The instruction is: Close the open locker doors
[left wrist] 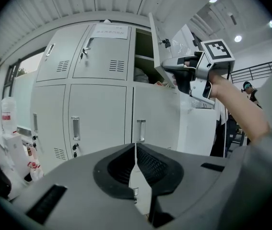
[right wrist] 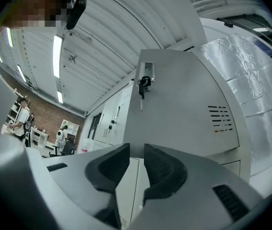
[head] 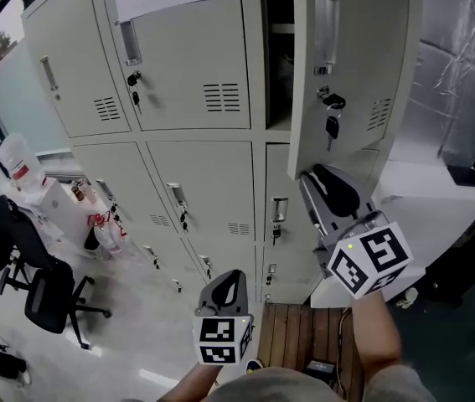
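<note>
Head view: the open locker door (head: 350, 65) stands swung out at the right edge of the locker bank (head: 203, 182). It is thin sheet metal, probably light, stiff and slick, so push its flat face near the handle side. The right gripper (head: 314, 189) is just below it with its fingers spread and empty. The left gripper (head: 227, 279) has its fingers pressed together.

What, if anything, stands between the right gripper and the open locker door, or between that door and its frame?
Nothing visible does. The right gripper sits just under the lower edge of the open locker door, and nothing shows between them. The door's path to the locker opening looks clear. The contents appear to stay inside.
</note>
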`<control>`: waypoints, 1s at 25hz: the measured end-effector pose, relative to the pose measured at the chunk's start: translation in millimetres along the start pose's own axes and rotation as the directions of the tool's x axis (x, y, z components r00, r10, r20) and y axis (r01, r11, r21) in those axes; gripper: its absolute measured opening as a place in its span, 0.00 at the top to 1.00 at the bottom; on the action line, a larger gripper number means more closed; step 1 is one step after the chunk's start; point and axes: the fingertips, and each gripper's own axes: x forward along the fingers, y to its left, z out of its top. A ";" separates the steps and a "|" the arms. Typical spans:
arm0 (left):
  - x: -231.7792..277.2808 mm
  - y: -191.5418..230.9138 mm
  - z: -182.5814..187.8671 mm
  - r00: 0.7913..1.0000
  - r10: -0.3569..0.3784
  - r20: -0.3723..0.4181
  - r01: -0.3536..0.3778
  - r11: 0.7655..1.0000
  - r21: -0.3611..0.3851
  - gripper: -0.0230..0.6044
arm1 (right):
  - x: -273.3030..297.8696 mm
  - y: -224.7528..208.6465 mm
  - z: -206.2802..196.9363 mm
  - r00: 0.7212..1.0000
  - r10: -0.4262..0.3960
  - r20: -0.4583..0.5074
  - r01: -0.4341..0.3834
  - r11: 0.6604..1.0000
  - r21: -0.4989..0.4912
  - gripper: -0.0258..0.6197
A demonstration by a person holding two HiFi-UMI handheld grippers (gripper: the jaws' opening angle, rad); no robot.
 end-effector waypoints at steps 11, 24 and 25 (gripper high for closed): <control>29.2 22.3 -1.0 1.000 -0.022 -0.014 0.022 1.000 0.002 0.95 | 51.3 -25.4 -14.9 0.997 -0.073 -0.003 0.073 0.997 -0.026 0.83; 51.0 42.2 -3.1 0.999 -0.026 -0.027 0.026 1.000 -0.018 0.95 | 99.9 -48.4 -29.6 0.988 -0.153 0.005 0.152 0.983 -0.101 0.84; 51.8 43.0 -3.2 0.999 -0.027 -0.028 0.027 0.999 -0.018 0.95 | 101.8 -49.4 -31.0 0.987 -0.159 0.005 0.159 0.983 -0.097 0.85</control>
